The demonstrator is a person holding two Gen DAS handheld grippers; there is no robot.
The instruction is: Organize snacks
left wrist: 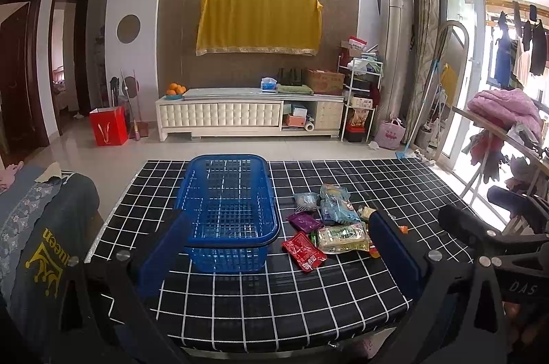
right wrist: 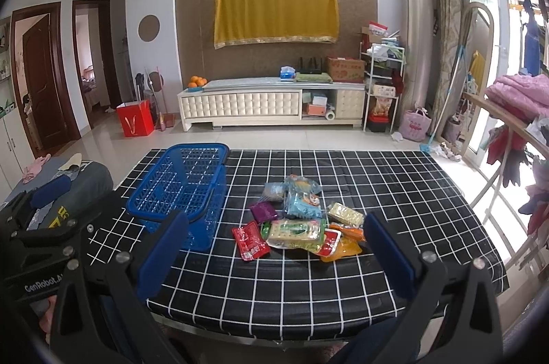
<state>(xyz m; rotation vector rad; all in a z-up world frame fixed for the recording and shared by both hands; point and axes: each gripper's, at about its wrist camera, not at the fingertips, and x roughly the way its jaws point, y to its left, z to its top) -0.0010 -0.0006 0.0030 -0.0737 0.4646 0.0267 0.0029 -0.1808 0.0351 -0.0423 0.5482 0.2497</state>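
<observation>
The table carries an empty blue basket at left, stiff and light. Just beside it lies the snack pile: small, soft, slick packets, likely light and crushable. The red packet at the near edge is best pinched across its flat middle. Left gripper and right gripper both gape wide, empty.

1. Black worktop, checked all over with thin white lines.
2. Blue mesh basket.
3. Red packet, purple packet, orange packet.
4. Pale green-and-yellow packet, light blue packet.
5. Blue pads on black fingers of the hand-held gripper.
6. Yellow cloth, gold-trimmed, against swirl-patterned brown wall.
</observation>
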